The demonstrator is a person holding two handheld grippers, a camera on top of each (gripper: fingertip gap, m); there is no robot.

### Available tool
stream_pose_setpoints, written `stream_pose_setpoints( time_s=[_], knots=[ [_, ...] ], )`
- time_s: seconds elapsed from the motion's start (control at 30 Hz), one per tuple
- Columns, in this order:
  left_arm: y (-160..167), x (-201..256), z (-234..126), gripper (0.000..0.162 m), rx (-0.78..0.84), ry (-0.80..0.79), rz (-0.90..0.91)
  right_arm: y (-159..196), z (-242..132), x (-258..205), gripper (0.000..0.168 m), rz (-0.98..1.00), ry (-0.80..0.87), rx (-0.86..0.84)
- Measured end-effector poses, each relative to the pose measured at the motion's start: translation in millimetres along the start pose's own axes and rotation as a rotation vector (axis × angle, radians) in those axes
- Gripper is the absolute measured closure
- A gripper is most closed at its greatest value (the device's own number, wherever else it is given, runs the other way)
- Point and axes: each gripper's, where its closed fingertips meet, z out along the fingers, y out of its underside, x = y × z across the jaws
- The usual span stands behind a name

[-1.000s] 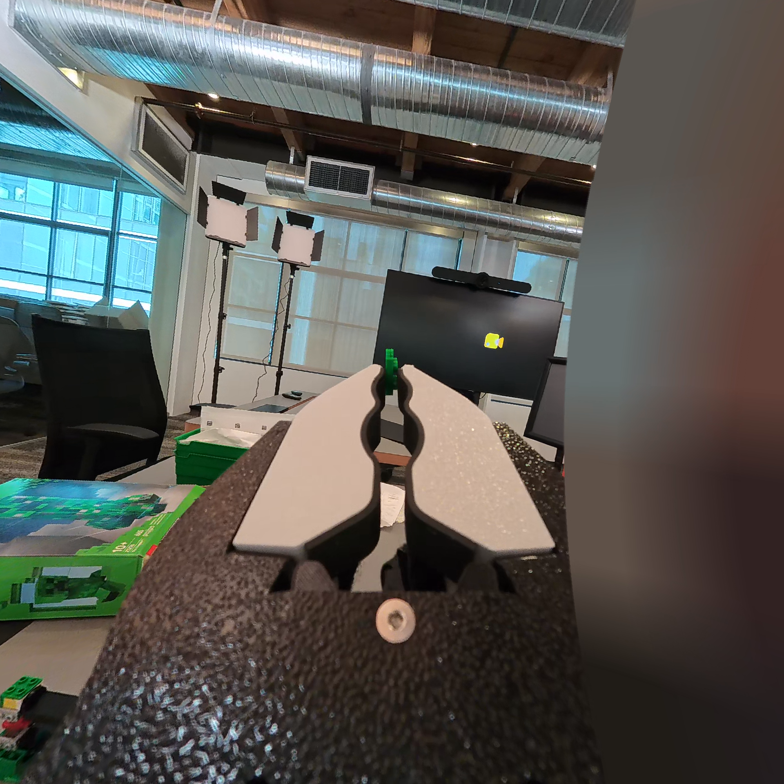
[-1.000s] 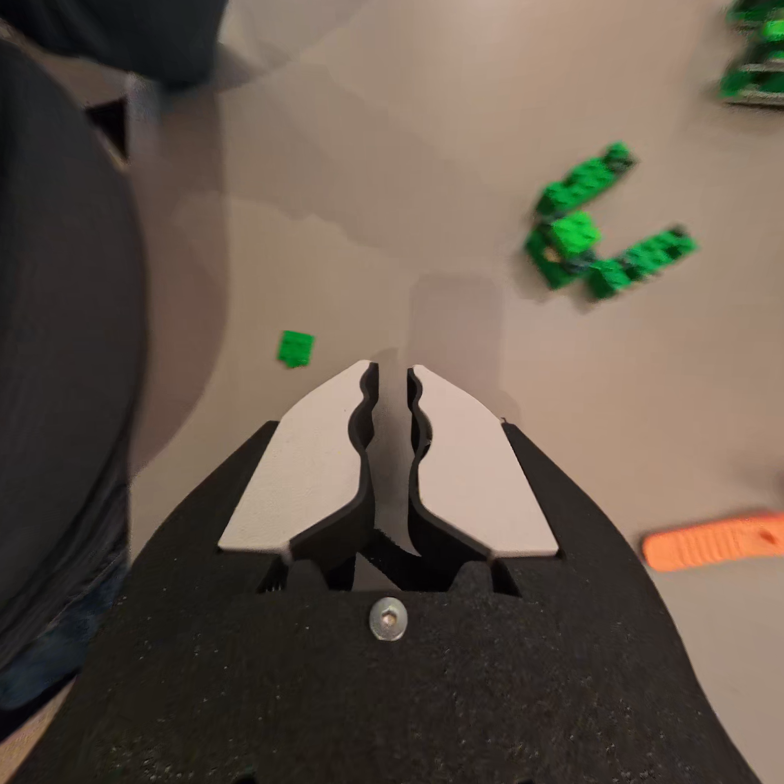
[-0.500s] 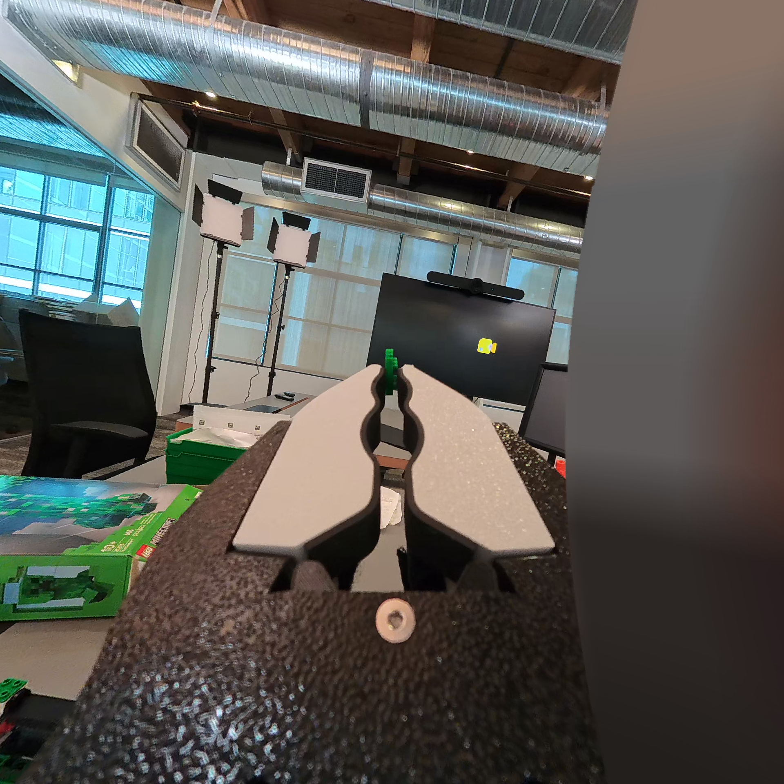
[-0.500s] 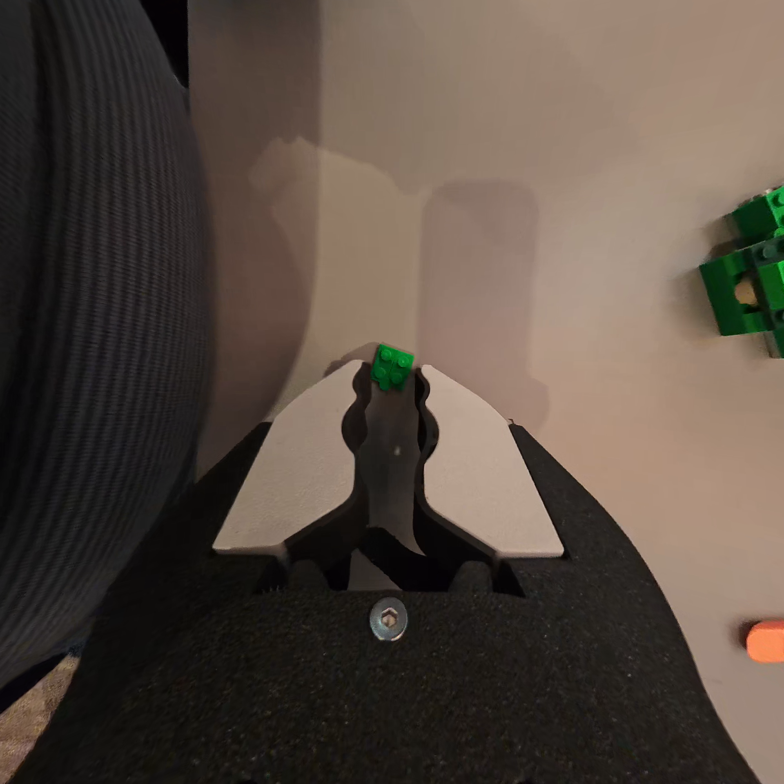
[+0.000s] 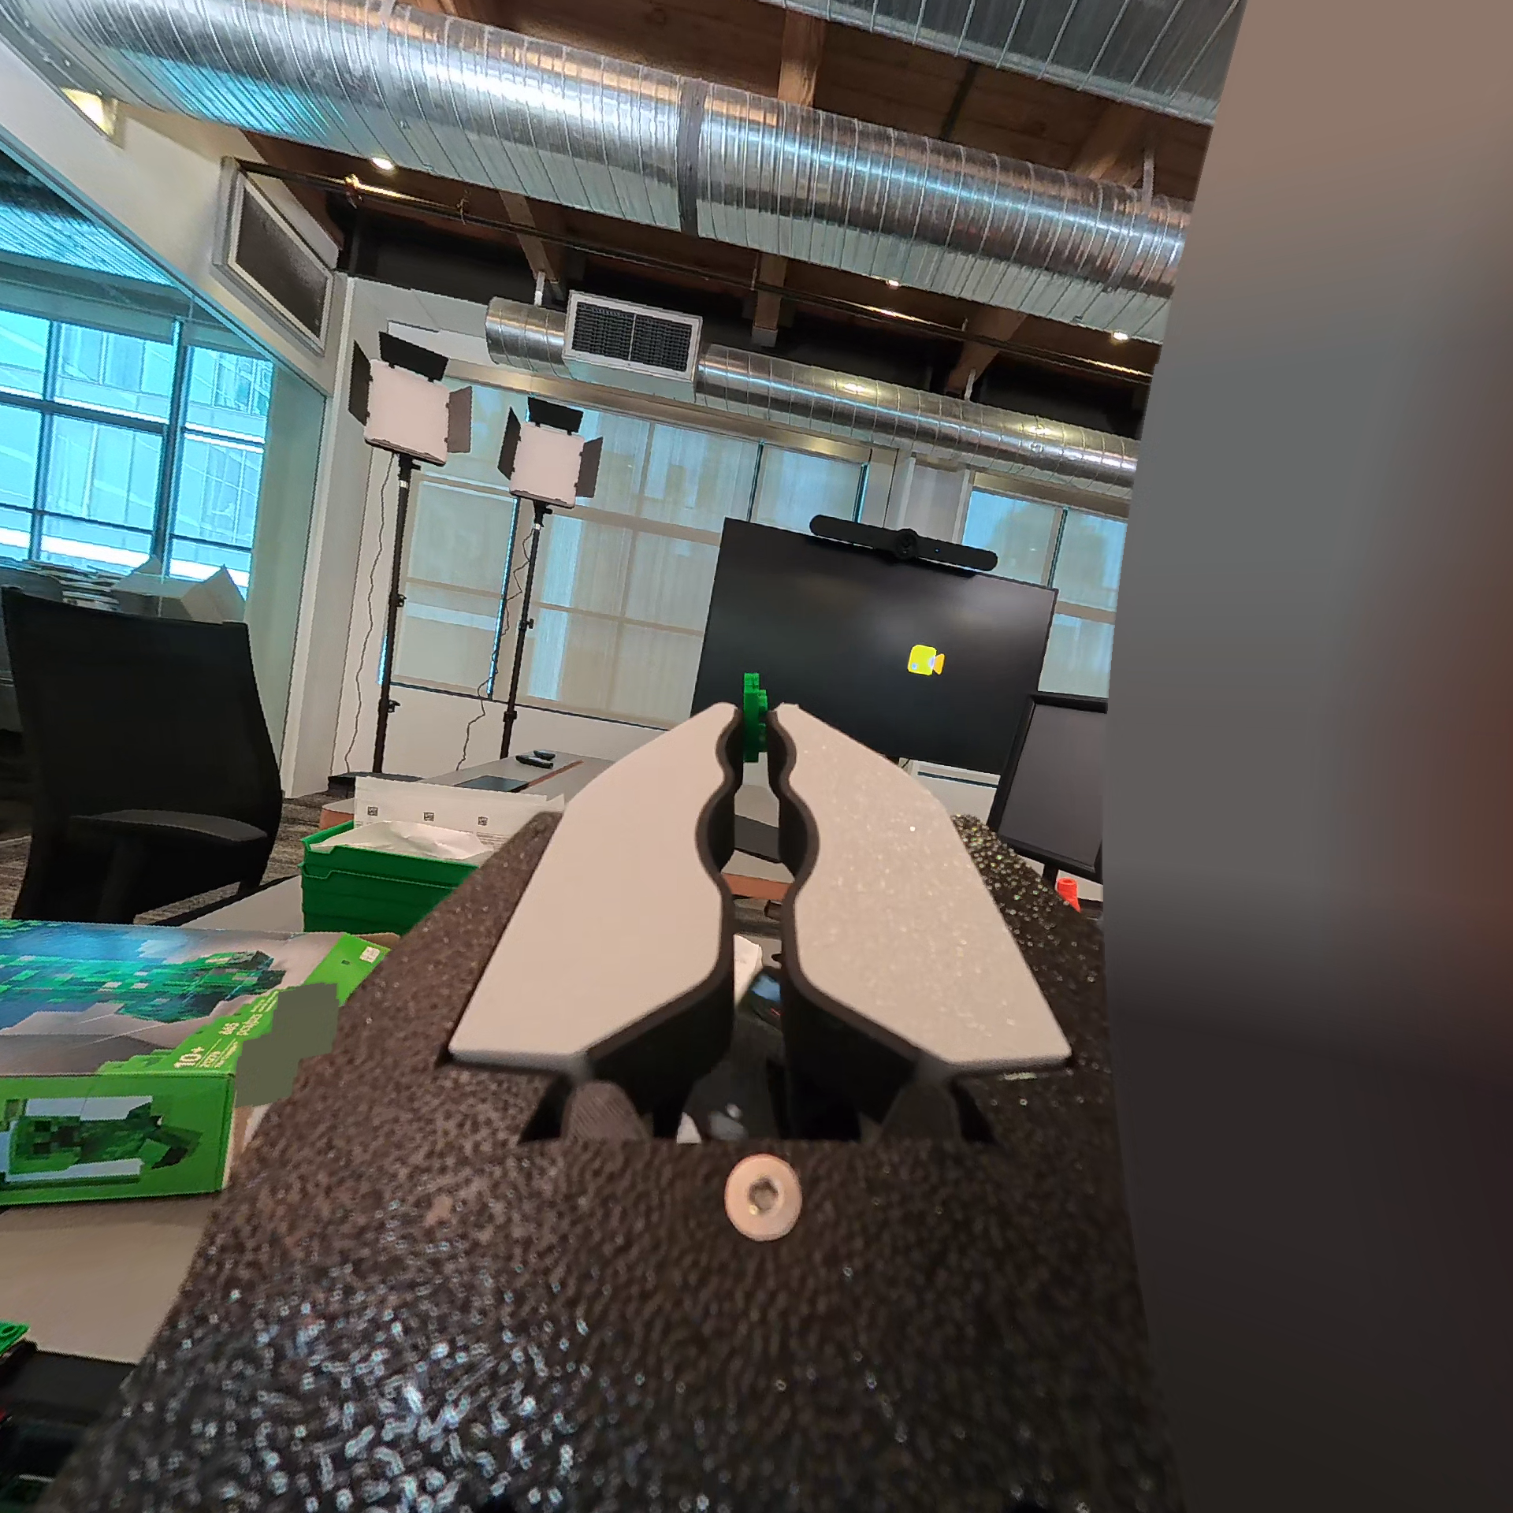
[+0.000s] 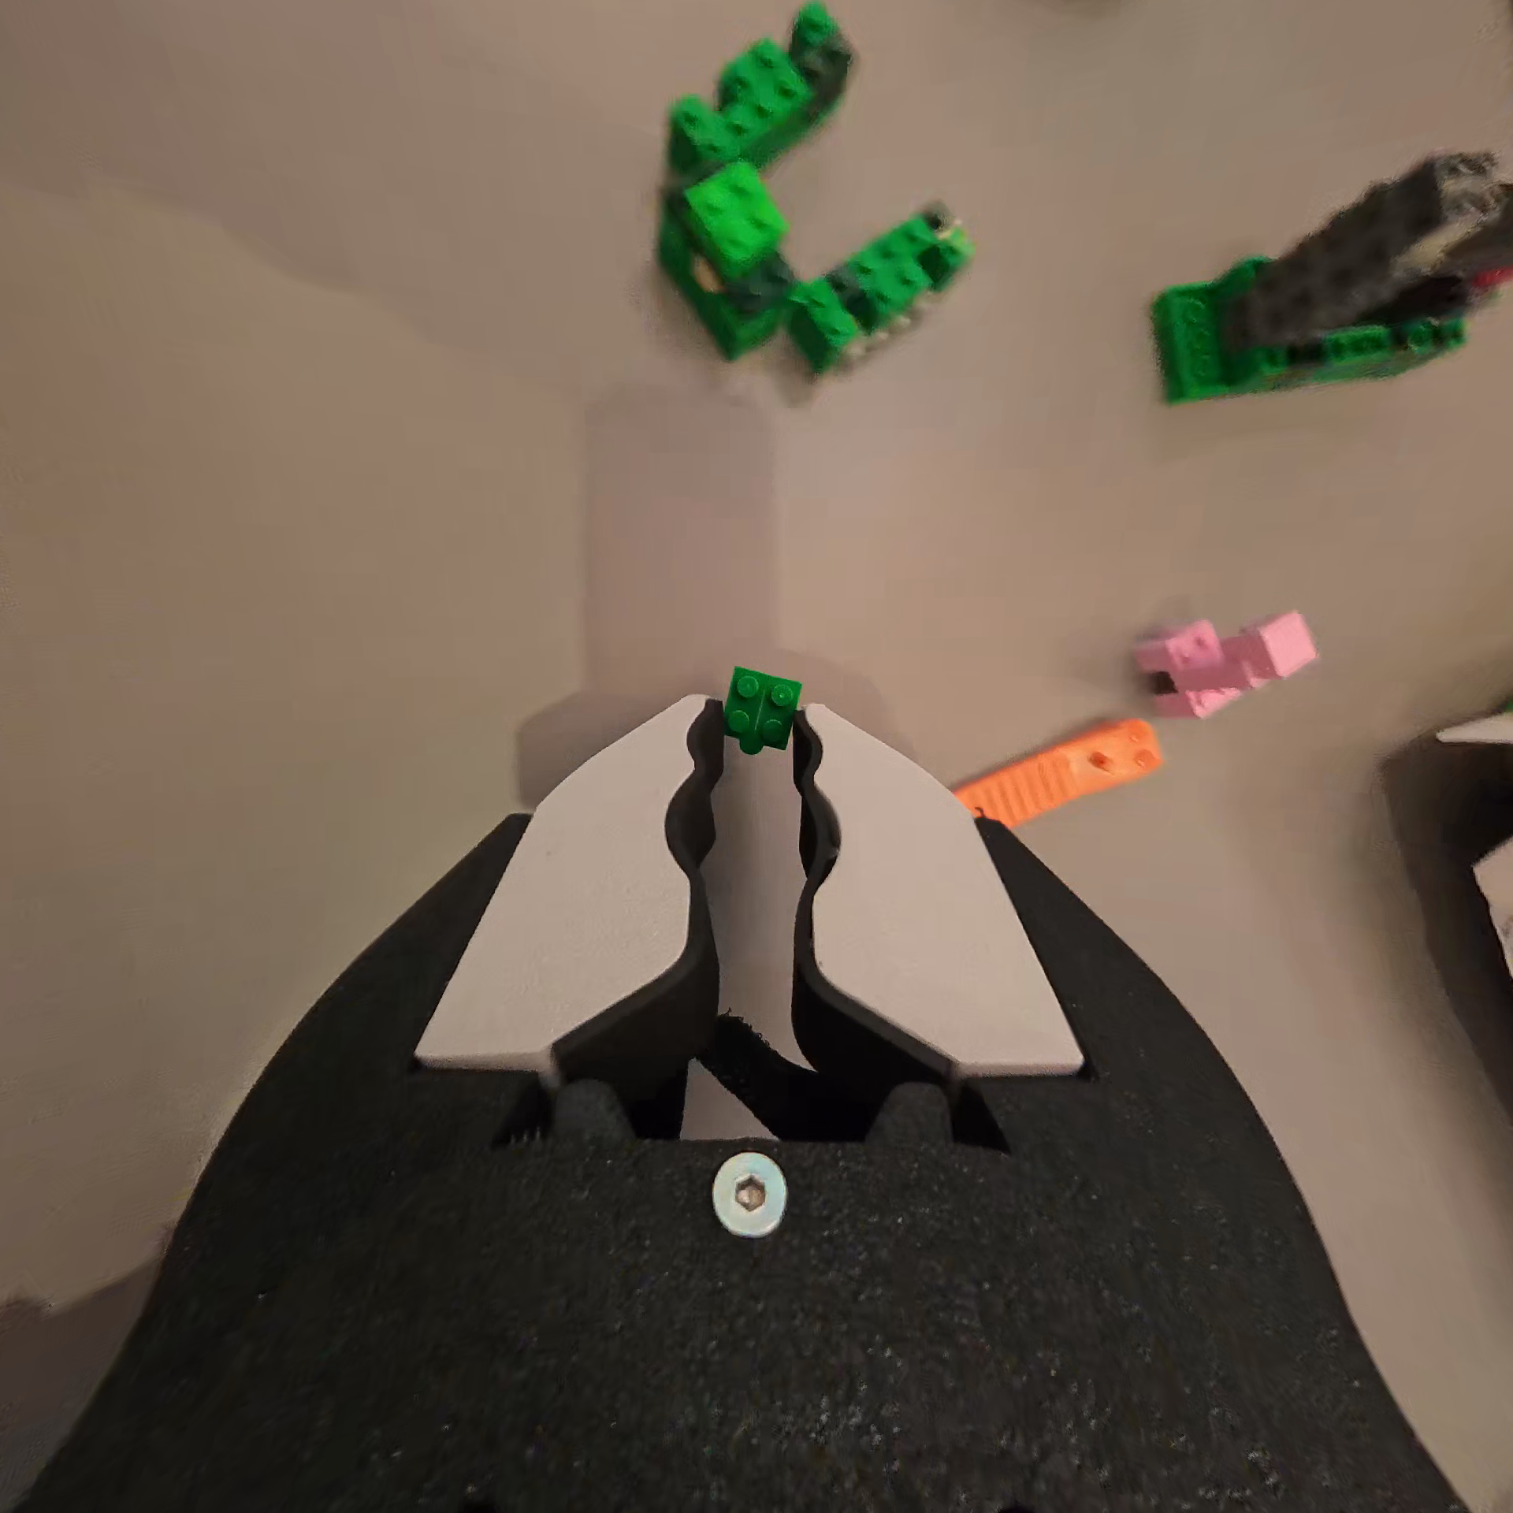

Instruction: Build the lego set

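Observation:
My left gripper [image 5: 755, 724] is raised and points out across the room, shut on a small green lego piece [image 5: 754, 714] that sticks up edge-on from its tips. My right gripper [image 6: 757, 716] looks down at the beige table [image 6: 327, 491] and is shut on a small green 2x2 plate [image 6: 761, 708] at its tips, studs facing the camera. A green U-shaped lego assembly [image 6: 786, 221] lies ahead on the table. A green and black assembly [image 6: 1326, 295] lies at the upper right.
A pink lego figure [image 6: 1220, 663] and an orange brick separator [image 6: 1064, 774] lie right of my right gripper. In the left wrist view a green lego box [image 5: 123, 1056] and green trays [image 5: 377, 880] sit at left, with a black chair [image 5: 131, 761] and monitor [image 5: 868, 647] behind. A dark blurred shape [image 5: 1326, 737] fills the right side. Tip to tip, the grippers are about 35 centimeters apart.
My right gripper closed on the green 2x2 plate on the table and lifted it, then swung right toward the assemblies. My left gripper kept its piece and barely moved.

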Motion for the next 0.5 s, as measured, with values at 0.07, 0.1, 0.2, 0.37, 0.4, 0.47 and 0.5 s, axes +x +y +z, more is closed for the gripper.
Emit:
stream_pose_setpoints(
  time_s=[0.07,0.1,0.2,0.37,0.4,0.47,0.5],
  knots=[
    [2,-2,1,0.158,-0.009,0.0,-0.008,8,1,14,0.153,0.016,0.023,-0.017],
    [3,-2,2,0.158,-0.012,0.002,-0.012,13,2,19,0.153,0.01,0.03,-0.035],
    [5,-2,3,0.158,-0.019,0.007,-0.017,22,5,27,0.153,-0.015,0.051,-0.071],
    [7,-1,5,0.158,-0.029,0.009,-0.013,25,-4,46,0.153,0.044,0.122,-0.043],
    [7,0,6,0.158,-0.03,0.01,-0.012,27,-4,50,0.153,0.055,0.136,-0.045],
    [8,0,7,0.158,-0.033,0.014,-0.013,34,-3,56,0.153,0.068,0.137,-0.07],
    [8,1,7,0.158,-0.035,0.015,-0.014,37,-2,58,0.153,0.073,0.138,-0.089]
  ],
)
